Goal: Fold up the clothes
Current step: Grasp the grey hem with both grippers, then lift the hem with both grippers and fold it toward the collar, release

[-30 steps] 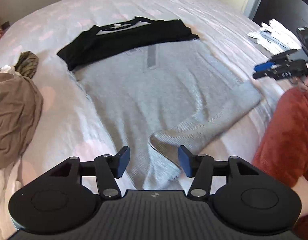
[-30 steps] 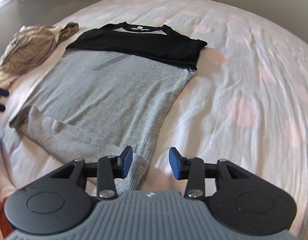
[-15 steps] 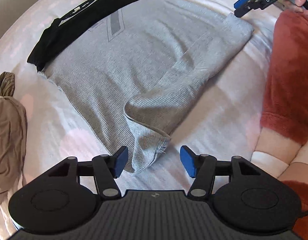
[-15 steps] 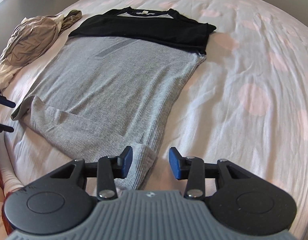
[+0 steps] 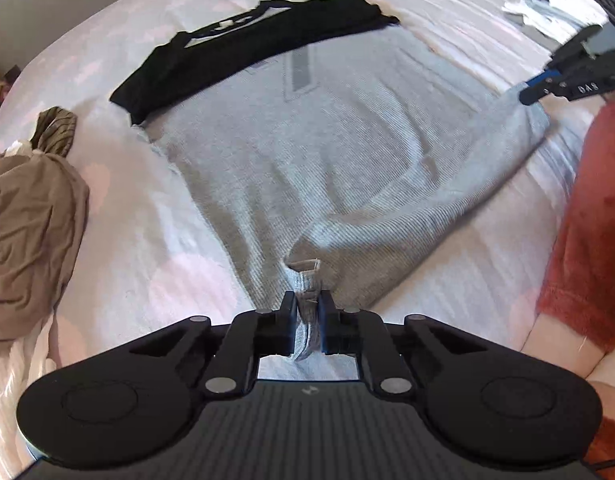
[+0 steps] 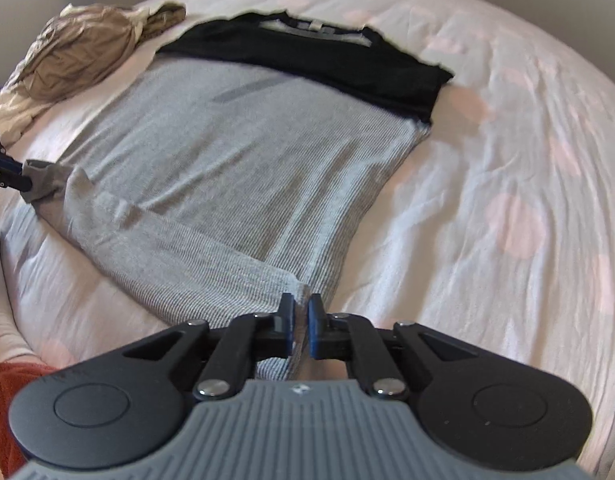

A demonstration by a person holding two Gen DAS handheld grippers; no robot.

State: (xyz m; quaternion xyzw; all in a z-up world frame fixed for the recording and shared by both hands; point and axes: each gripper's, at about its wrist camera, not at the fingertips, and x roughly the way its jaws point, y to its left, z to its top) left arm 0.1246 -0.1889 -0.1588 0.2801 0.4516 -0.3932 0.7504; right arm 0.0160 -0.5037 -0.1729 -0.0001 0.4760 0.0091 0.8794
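A brown crumpled garment lies at the bed's left. The grey-and-black shirt lies flat mid-bed. The left gripper has its jaws clenched on one hem corner; the right gripper pinches the other. The fold is seemingly starting: next, lift both corners evenly toward the black yoke. Open bedding lies right.

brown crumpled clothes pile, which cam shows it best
The left wrist view: the brown crumpled clothes pile lies large and close at its left edge, folds and its striped olive piece visible. The right wrist view shows the same pile smaller and farther off, at the upper left beyond the grey shirt.
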